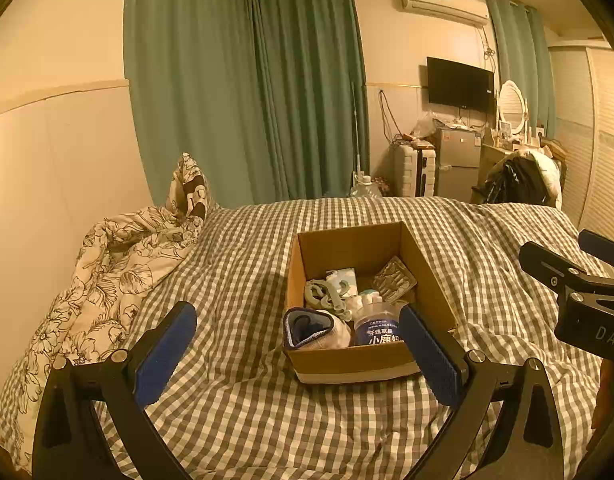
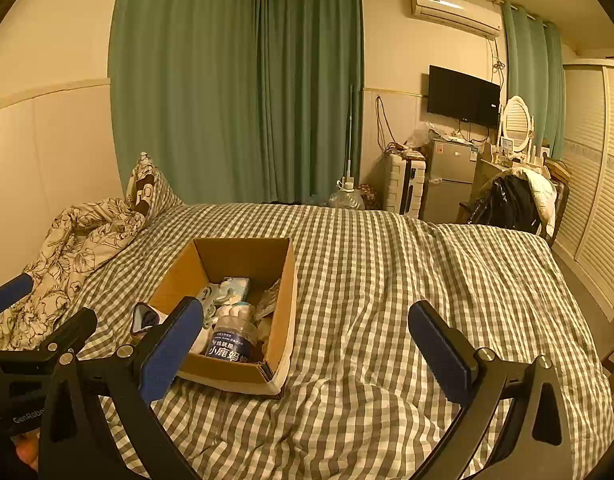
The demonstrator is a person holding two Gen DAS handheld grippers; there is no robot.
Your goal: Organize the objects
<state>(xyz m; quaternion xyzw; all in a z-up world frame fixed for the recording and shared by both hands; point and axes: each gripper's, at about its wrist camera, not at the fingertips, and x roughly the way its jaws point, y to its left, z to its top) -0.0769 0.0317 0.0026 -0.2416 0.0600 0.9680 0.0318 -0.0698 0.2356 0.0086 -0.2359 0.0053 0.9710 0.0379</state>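
An open cardboard box (image 1: 423,264) sits on the checked bed cover (image 1: 247,264); it also shows in the right wrist view (image 2: 285,292). Inside lie a clear jar with a blue label (image 1: 377,326), a rolled sock (image 1: 311,328), a pale green clip (image 1: 327,294), a small printed pack (image 1: 341,276) and a blister pack (image 1: 395,280). My left gripper (image 1: 299,354) is open and empty, just before the box's near edge. My right gripper (image 2: 307,354) is open and empty, over the bed cover to the right of the box. The jar (image 2: 231,340) shows between its fingers' left side.
A crumpled floral quilt (image 1: 107,264) and a pillow (image 1: 189,188) lie at the bed's left by the wall. Green curtains (image 1: 247,80) hang behind. A fridge (image 1: 457,164), suitcase (image 1: 413,170), wall TV (image 1: 461,84) and chair with clothes (image 1: 519,178) stand beyond the bed.
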